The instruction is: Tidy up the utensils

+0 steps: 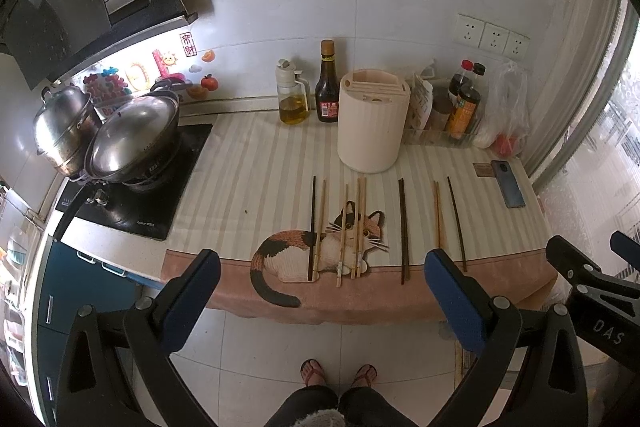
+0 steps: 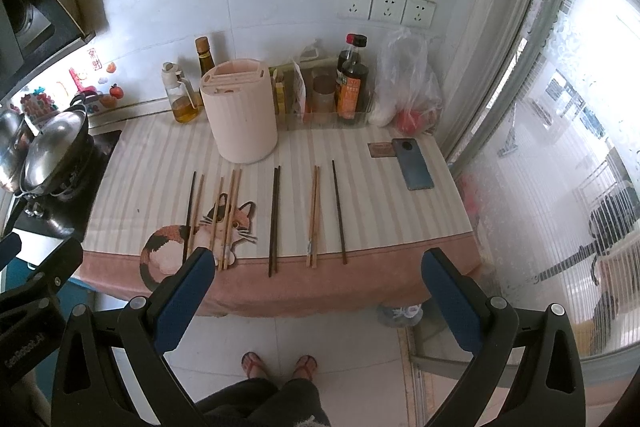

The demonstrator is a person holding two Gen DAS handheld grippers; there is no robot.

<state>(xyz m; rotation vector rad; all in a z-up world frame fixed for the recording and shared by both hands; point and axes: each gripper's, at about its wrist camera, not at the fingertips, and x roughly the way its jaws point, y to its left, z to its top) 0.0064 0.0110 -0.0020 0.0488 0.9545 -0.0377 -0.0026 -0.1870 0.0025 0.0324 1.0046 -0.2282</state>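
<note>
Wooden chopsticks untouched on surface | both tools wide, left tool, right tool | we next grasp one, drop into holder

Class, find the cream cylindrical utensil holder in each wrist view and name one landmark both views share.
Left wrist view: the cream cylindrical utensil holder stands just right of centre, behind the chopsticks.
Right wrist view: the holder stands left of centre, at the back of the mat.
Shared landmark: the blue smartphone lying at the mat's right edge.
</note>
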